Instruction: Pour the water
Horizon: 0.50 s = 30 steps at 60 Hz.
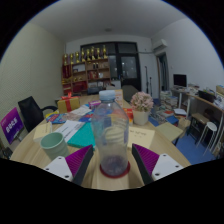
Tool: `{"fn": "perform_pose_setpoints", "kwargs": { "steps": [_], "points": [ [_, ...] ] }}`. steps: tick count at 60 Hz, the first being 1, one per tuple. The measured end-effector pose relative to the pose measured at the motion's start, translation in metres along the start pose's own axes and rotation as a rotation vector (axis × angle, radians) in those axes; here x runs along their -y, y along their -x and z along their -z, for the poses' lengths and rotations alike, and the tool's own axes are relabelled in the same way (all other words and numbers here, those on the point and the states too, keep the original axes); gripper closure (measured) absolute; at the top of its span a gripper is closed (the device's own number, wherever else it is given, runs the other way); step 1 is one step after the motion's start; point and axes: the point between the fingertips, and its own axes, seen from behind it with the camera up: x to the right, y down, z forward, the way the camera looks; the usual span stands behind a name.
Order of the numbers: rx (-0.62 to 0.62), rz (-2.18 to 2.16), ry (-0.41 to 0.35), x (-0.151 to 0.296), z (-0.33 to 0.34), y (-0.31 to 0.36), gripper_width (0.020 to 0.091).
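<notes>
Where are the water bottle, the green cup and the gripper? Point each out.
water bottle (112, 130): gripper view, clear body between the fingers.
green cup (53, 145): gripper view, its side wall.
gripper (113, 163): gripper view, midway between its fingertips.

Nothing readable here, honestly. The papers and books on the worktop (150, 140) carry print, but it's too small to read.

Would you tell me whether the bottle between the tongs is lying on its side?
No, the bottle stands upright on the table between the tongs.

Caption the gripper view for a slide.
Tool shut on a clear water bottle above a cluttered table, green cup nearby.
</notes>
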Motion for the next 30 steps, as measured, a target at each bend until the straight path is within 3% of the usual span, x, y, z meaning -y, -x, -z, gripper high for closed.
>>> {"fn": "perform_pose_setpoints", "kwargs": {
  "steps": [8, 20, 30],
  "points": [
    [-0.028, 0.022, 0.041, -0.006, 0.076, 0.003, 0.027],
    [-0.059, 0.037, 0.029, 0.012, 0.234, 0.105, 0.027],
    [-0.126, 0.017, 0.049, 0.007, 0.329, 0.159, 0.0268]
  ]
}}
